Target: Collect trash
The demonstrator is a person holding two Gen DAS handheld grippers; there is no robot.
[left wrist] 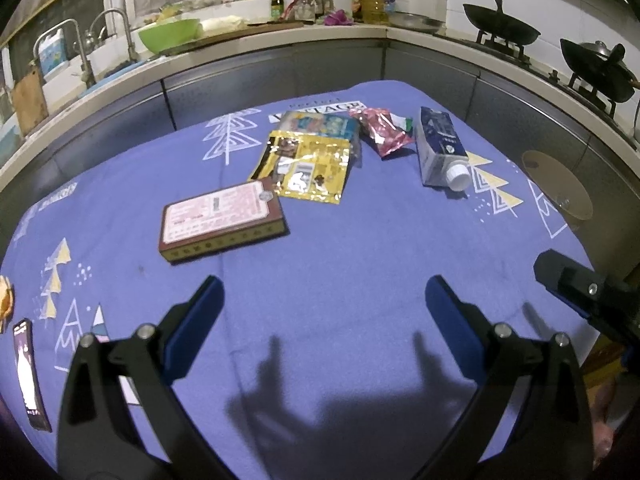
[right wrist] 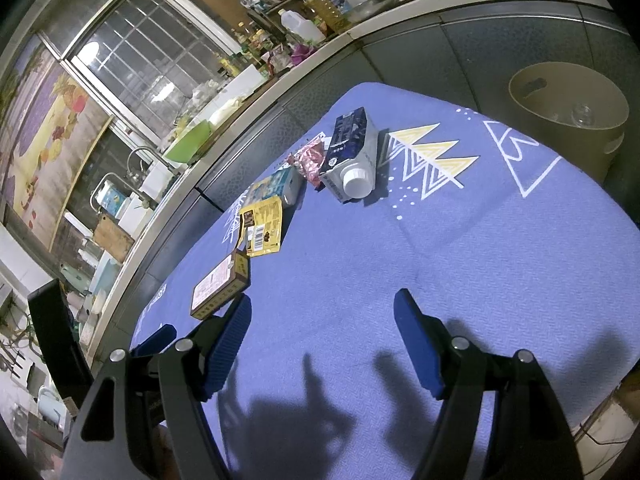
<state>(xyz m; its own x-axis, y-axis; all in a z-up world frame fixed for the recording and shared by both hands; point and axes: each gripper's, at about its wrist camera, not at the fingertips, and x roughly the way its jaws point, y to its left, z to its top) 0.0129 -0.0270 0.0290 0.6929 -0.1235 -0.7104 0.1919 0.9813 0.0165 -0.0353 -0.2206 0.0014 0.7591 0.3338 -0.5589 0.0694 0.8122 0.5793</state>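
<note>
Trash lay in a loose row across the far half of the blue cloth (left wrist: pixel 320 288): a flat box (left wrist: pixel 222 220) nearest, then a yellow pouch (left wrist: pixel 308 168) partly over a blue-green packet (left wrist: pixel 320 124), a crumpled pink wrapper (left wrist: pixel 382 130), and a carton (left wrist: pixel 440 146) on its side, white cap toward the cameras.

Handling, as judged: carton stiff-walled, probably light if empty, best pinched across its flat sides near the middle; the cap end looked rounder and likelier to slip. Box rigid, low to the cloth; take by the long edges. Pouch and wrapper thin, limp and slick, so a corner or a raised crease seemed the only purchase, and the pouch might drag the packet beneath it.

Left gripper (left wrist: pixel 324 308) spread wide, nothing between the pads, poised over bare cloth short of the box. Right gripper (right wrist: pixel 322 334) likewise spread and empty, well short of the carton.

A tan bin (right wrist: pixel 568 120) stood just beyond the table's right edge, something small and clear inside.

Unclear: whether the carton held liquid; most of the packet under the pouch; 2 items cut off at the left edge of the left view.
</note>
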